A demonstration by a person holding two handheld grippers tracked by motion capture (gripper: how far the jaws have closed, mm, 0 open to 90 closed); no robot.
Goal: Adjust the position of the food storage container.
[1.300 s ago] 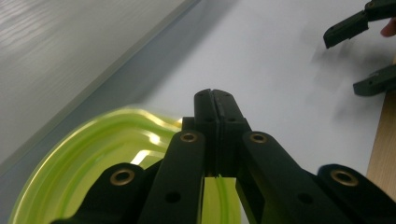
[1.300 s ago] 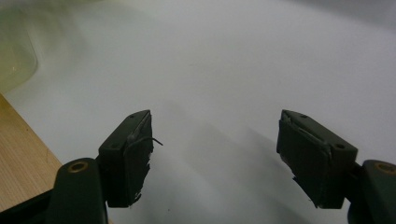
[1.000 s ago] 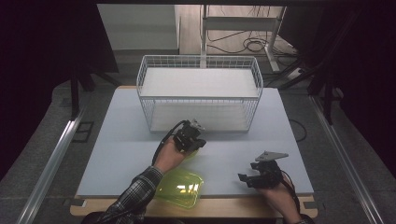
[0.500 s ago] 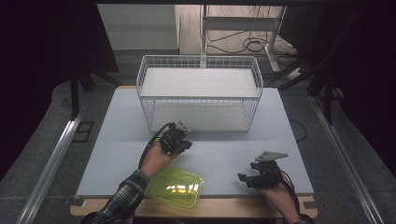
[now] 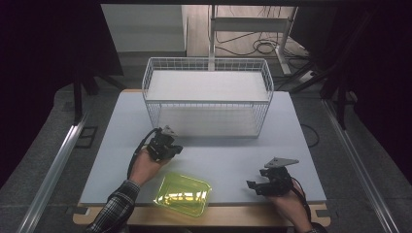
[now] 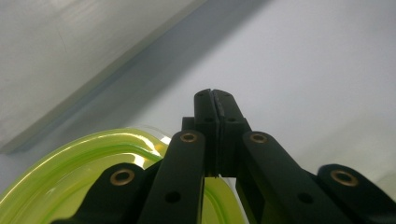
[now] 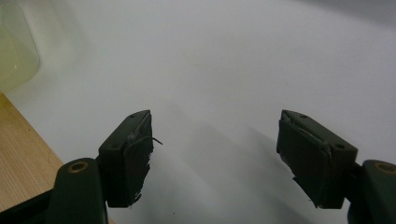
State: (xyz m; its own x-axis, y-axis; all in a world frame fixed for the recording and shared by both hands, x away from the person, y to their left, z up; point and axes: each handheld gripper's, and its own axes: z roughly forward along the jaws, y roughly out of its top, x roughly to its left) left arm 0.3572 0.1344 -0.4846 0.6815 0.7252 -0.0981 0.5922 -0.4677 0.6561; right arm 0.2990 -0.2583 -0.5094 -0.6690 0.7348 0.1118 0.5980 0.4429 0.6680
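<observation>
While left gripper (image 5: 165,144) hovers clenched, yellow-green container (image 5: 182,194) just beside it, right gripper (image 5: 272,180) spread.

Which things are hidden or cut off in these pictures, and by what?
- Left gripper view: the black left gripper covers much of the translucent yellow-green plastic tray; the bottom edge cuts it.
- Right gripper view: the left edge cuts the tray corner.
- High view: the white wire basket looks empty; small contents are too fine to tell.
</observation>
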